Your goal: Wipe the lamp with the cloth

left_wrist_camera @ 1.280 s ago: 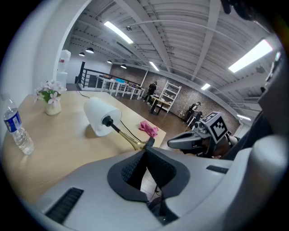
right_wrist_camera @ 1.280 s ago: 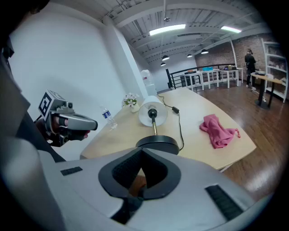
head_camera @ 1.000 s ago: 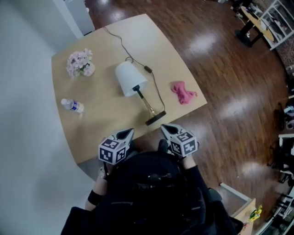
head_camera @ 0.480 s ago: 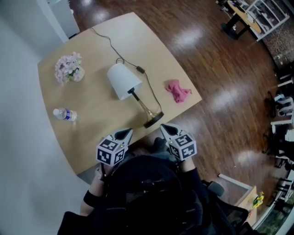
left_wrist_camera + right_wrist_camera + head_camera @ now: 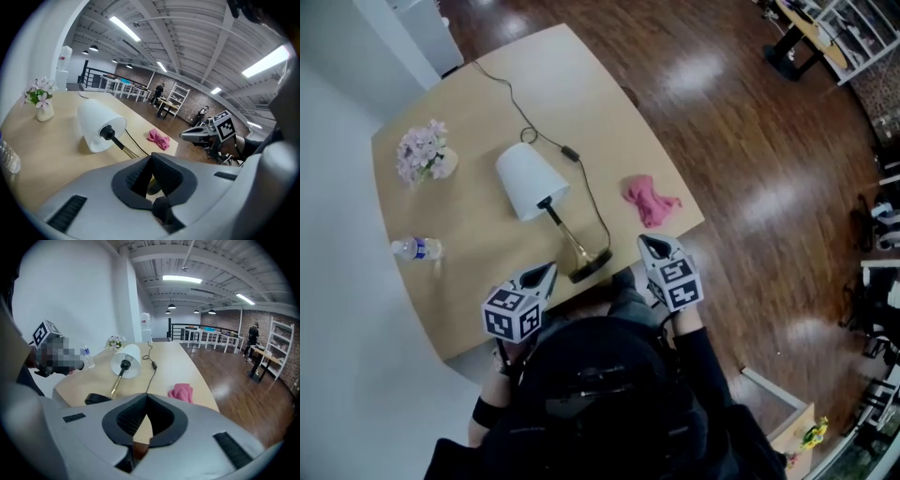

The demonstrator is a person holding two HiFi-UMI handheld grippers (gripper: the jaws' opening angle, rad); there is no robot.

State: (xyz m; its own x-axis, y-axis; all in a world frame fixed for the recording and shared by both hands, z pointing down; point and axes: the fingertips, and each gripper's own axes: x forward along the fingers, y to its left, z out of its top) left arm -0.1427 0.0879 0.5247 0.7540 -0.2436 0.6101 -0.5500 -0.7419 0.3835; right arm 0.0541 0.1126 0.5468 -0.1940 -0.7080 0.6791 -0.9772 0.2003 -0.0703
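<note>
Approach step, nothing in hand yet: my left gripper (image 5: pixel 542 275) and right gripper (image 5: pixel 652 247) are both closed and empty at the tabletop's (image 5: pixel 581 103) near edge. The lamp (image 5: pixel 525 183) sits mid-frame. The pink cloth (image 5: pixel 649 200) lies just beyond my right gripper, so next I'd open that one over the cloth.

- Pale wooden worktop (image 5: pixel 609 122) on dark wood floor (image 5: pixel 750 141).
- Small vase of pink flowers (image 5: pixel 422 155), far left.
- Plastic water bottle (image 5: pixel 416 248) lying near the left edge.
</note>
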